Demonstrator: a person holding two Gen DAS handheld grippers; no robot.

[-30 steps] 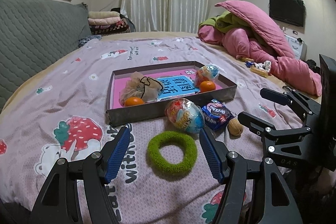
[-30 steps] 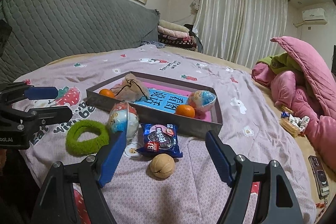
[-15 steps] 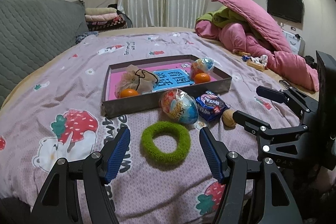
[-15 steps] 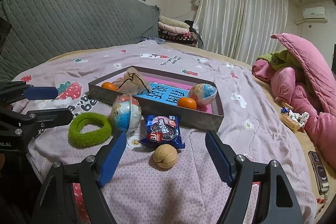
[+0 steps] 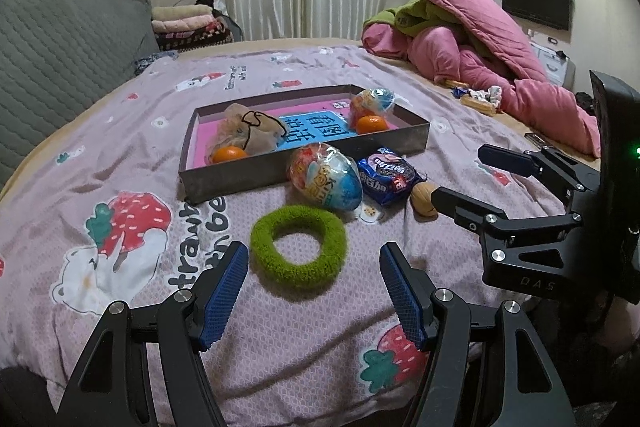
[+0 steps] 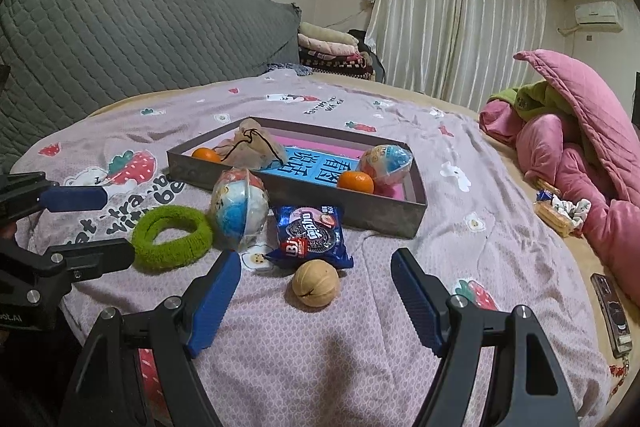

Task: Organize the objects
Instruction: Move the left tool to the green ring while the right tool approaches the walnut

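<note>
Your left tool gapes wide, empty, before the fuzzy green ring on the bed. Your right tool, equally spread and empty, frames the ridged walnut.

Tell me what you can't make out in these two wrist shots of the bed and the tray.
- Drawstring pouch contents: both views, the cloth is closed.
- Tray floor under the blue printed card: both views, the card covers it.
- Walnut, right side: left wrist view, the right gripper's finger overlaps it.
- Phone lower end: right wrist view, lost at the dark fisheye rim.
- Cookie packet small print: too small.
</note>
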